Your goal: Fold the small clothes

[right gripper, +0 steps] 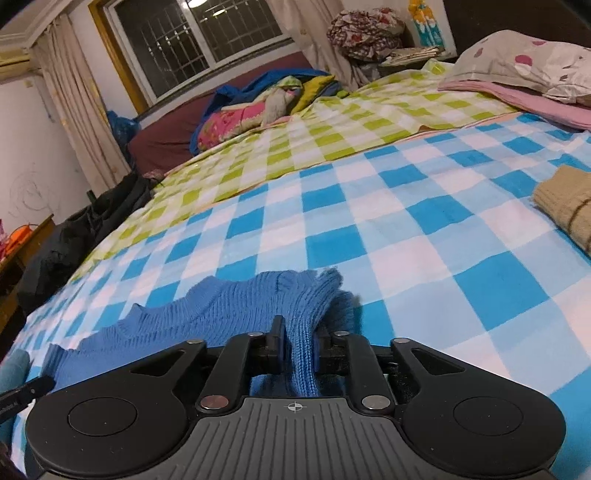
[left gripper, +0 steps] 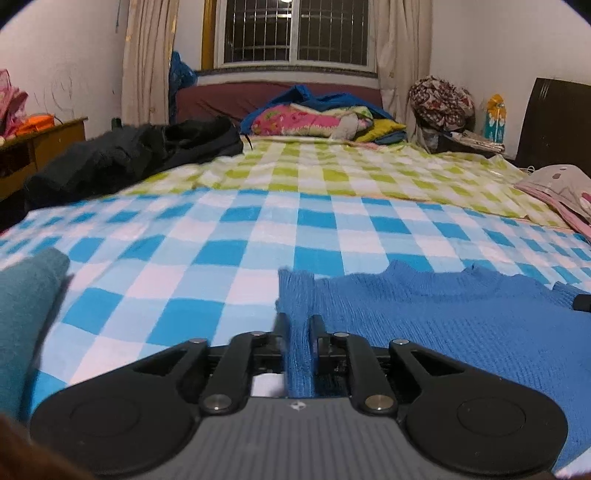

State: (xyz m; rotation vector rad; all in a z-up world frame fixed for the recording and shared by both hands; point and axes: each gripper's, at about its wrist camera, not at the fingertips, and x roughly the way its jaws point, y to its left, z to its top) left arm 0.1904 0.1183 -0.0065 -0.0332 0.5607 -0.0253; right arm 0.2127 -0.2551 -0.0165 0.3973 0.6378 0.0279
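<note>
While both grippers pinch it, blue sweater (left gripper: 443,317) between fingers (left gripper: 281,328), on checked blanket (left gripper: 221,236)

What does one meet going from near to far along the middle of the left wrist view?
left gripper → blue sweater → blue checked blanket → green checked blanket → pile of colourful bedding → barred window

A teal garment (left gripper: 26,314) runs off the left edge of the left wrist view, so its shape cannot be made out. The blue sweater (left gripper: 443,332) passes beneath the left gripper (left gripper: 299,328), its lower half hidden and its far sleeve lost at the right edge. From the right wrist view, a tan knit (right gripper: 567,212) is cut by the right edge, and the pillow (right gripper: 524,66) likewise. The pile of bedding (right gripper: 258,107) under the window is too tangled to separate. The dark clothing (left gripper: 129,155) shows no clear outline.
</note>
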